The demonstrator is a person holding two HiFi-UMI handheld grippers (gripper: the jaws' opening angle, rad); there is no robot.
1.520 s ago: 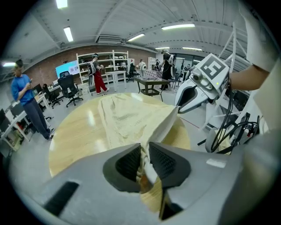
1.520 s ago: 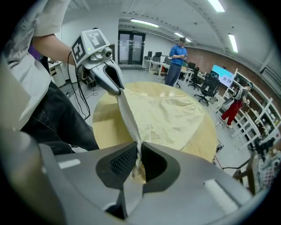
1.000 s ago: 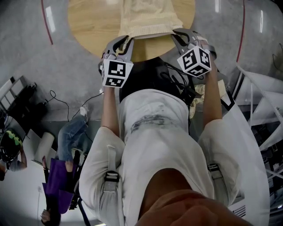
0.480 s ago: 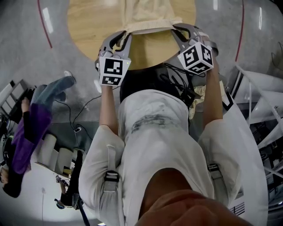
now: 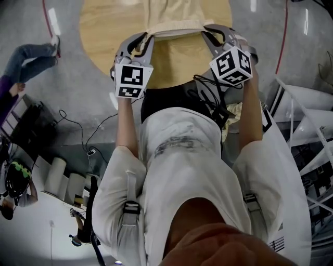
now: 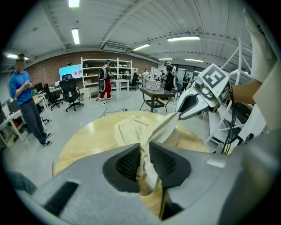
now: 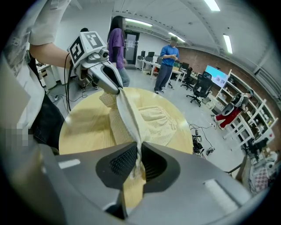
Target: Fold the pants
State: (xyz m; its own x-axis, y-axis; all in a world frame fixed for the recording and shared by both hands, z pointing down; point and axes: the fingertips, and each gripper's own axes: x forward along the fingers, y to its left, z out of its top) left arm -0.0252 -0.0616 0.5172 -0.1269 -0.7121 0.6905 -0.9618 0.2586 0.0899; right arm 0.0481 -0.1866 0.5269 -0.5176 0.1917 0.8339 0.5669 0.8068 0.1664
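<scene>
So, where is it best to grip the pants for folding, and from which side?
Grip the pants at the two corners of their near edge, coming from the person's side of the table. They lie lengthwise away from it; the left gripper and right gripper pinch those corners.

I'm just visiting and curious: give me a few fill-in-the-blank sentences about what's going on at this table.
The pants lie on a wooden table that is ____ in shape.
The left gripper is shut on the ____.
So is the right gripper, so ____ grippers hold the fabric.
Missing words: round; pants; two.
</scene>
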